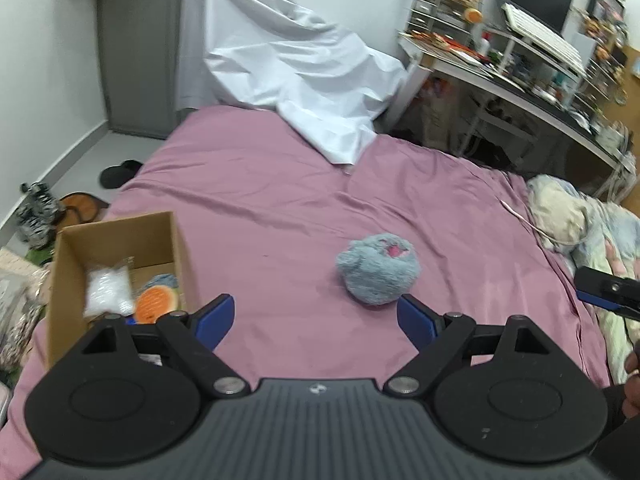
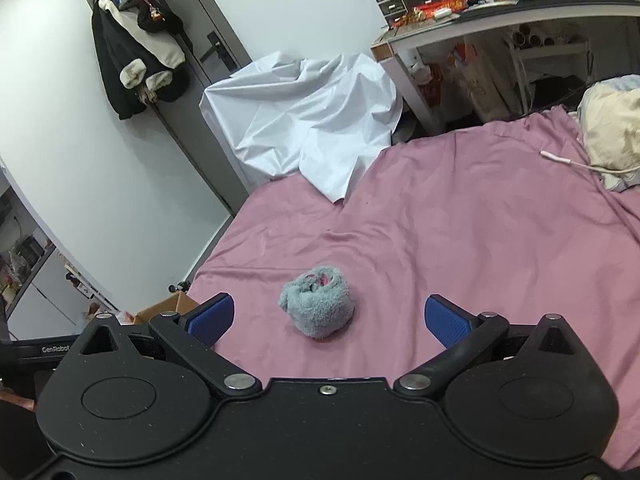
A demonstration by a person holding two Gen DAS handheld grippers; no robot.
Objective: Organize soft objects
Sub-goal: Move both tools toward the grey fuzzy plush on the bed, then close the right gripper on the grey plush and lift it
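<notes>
A grey-blue fluffy plush toy (image 1: pixel 378 269) with a pink patch lies on the pink bedsheet (image 1: pixel 260 200). My left gripper (image 1: pixel 316 322) is open and empty, just short of the plush, which sits ahead near its right finger. A cardboard box (image 1: pixel 120 264) stands at the left and holds an orange soft object (image 1: pixel 156 303), a white bag (image 1: pixel 108 290) and a bluish fluffy item. In the right wrist view the plush (image 2: pixel 318 306) lies between and just ahead of the open fingers of my right gripper (image 2: pixel 330 320). The right gripper's tip shows at the left view's right edge (image 1: pixel 608 292).
A crumpled white sheet (image 1: pixel 292 64) lies at the far end of the bed. A cluttered desk (image 1: pixel 520 68) stands at the right. A pale pillow and blanket (image 1: pixel 580 224) with a cable lie at the bed's right side. Bags and shoes sit on the floor at the left.
</notes>
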